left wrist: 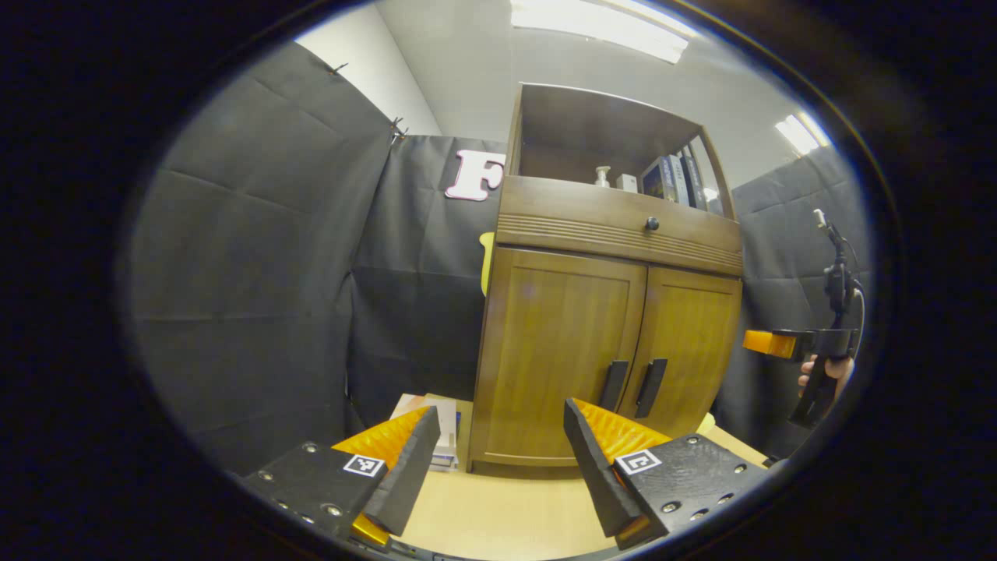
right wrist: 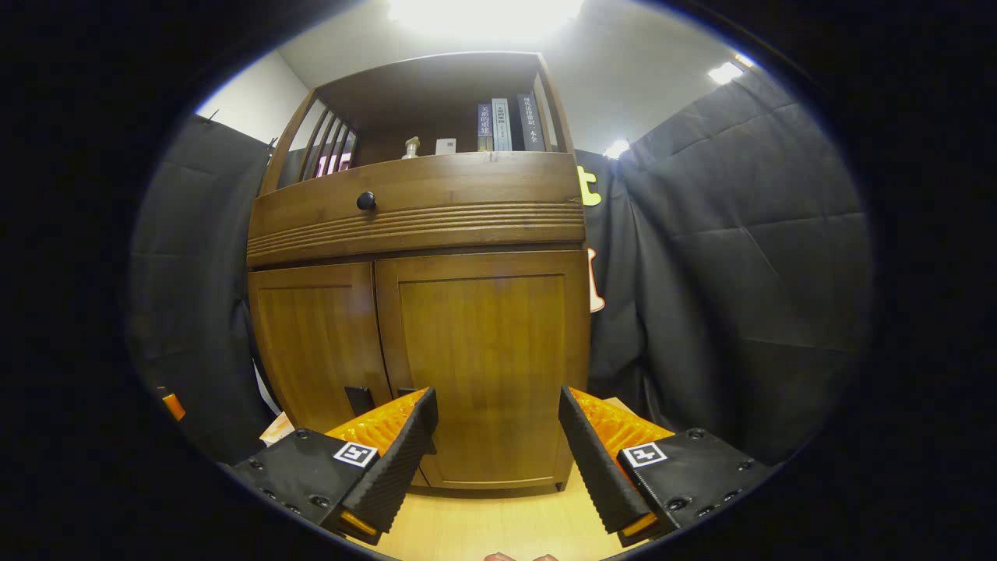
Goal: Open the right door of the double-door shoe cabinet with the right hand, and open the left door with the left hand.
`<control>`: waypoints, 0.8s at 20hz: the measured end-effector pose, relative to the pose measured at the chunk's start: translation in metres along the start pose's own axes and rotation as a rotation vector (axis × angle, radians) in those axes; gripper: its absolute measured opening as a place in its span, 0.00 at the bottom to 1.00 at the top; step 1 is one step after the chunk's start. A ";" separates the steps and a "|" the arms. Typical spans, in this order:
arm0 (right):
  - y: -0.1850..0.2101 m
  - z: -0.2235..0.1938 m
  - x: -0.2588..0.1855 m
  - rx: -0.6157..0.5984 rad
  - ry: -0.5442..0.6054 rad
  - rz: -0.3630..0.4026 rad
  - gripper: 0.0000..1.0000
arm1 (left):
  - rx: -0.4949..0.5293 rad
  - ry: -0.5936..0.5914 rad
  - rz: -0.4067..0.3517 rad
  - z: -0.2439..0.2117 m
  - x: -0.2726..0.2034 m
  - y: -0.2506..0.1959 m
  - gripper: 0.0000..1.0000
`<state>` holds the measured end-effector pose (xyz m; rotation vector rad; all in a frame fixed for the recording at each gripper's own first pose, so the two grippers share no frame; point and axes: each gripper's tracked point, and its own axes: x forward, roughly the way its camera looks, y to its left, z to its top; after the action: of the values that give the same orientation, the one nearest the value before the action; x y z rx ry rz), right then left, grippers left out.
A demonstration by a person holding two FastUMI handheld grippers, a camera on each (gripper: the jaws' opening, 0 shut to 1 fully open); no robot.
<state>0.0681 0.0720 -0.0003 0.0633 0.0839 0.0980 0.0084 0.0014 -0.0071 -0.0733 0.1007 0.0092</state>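
**Both doors shut, lining up on the right handle first**

Black cloth walls are closing in the booth around the shoe cabinet (right wrist: 420, 312), which is standing on a pale wooden table (right wrist: 483, 522) with both doors shut. I am holding the right gripper (right wrist: 498, 436) spread wide and empty, facing the right door (right wrist: 483, 366). Its handle (right wrist: 405, 392) is peeking out just behind my left finger, beside the left door's handle (right wrist: 358, 399).

To do this well, I am thinking I should slide across until that dark vertical bar sits between the fingers, close squarely on it, then pull along the door's arc rather than straight back, since the hinge seems to be at the outer edge.

My left gripper (left wrist: 498, 460) is also gaping and holding nothing, waiting short of the left door (left wrist: 557, 351) and its handle (left wrist: 613, 385). From there the right gripper (left wrist: 767, 343) is hovering off to the side of the cabinet.
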 end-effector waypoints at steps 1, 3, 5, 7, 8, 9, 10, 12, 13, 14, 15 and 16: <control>0.007 -0.001 0.006 0.004 0.002 0.010 0.97 | 0.006 0.000 0.002 -0.001 -0.001 0.001 0.93; 0.017 -0.004 0.018 0.012 0.010 0.025 0.98 | 0.021 0.005 0.010 -0.002 -0.002 0.001 0.93; 0.027 -0.006 0.029 0.024 0.013 0.041 0.98 | 0.036 0.011 0.025 -0.003 -0.002 0.003 0.93; 0.037 -0.009 0.040 0.031 0.018 0.057 0.98 | 0.048 0.024 0.041 -0.004 -0.002 0.004 0.93; 0.042 -0.011 0.045 0.032 0.022 0.065 0.98 | 0.051 0.033 0.048 -0.005 -0.001 0.004 0.93; 0.046 -0.014 0.051 0.031 0.027 0.074 0.99 | 0.052 0.046 0.055 -0.007 -0.001 0.005 0.93; 0.049 -0.017 0.056 0.030 0.032 0.080 0.98 | 0.054 0.057 0.063 -0.007 -0.001 0.006 0.93; 0.057 -0.026 0.065 0.030 0.048 0.097 0.97 | 0.061 0.074 0.085 -0.008 -0.001 0.008 0.93; 0.061 -0.030 0.070 0.030 0.059 0.107 0.98 | 0.063 0.081 0.098 -0.008 -0.001 0.008 0.93; 0.065 -0.034 0.076 0.028 0.066 0.115 0.96 | 0.064 0.086 0.109 -0.008 0.000 0.009 0.93; 0.069 -0.037 0.080 0.026 0.073 0.122 0.93 | 0.065 0.091 0.119 -0.008 0.000 0.010 0.93; 0.072 -0.041 0.084 0.025 0.080 0.126 0.93 | 0.065 0.096 0.129 -0.008 0.000 0.011 0.93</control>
<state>0.1413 0.1549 -0.0429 0.0901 0.1610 0.2258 0.0075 0.0118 -0.0156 -0.0020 0.2010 0.1315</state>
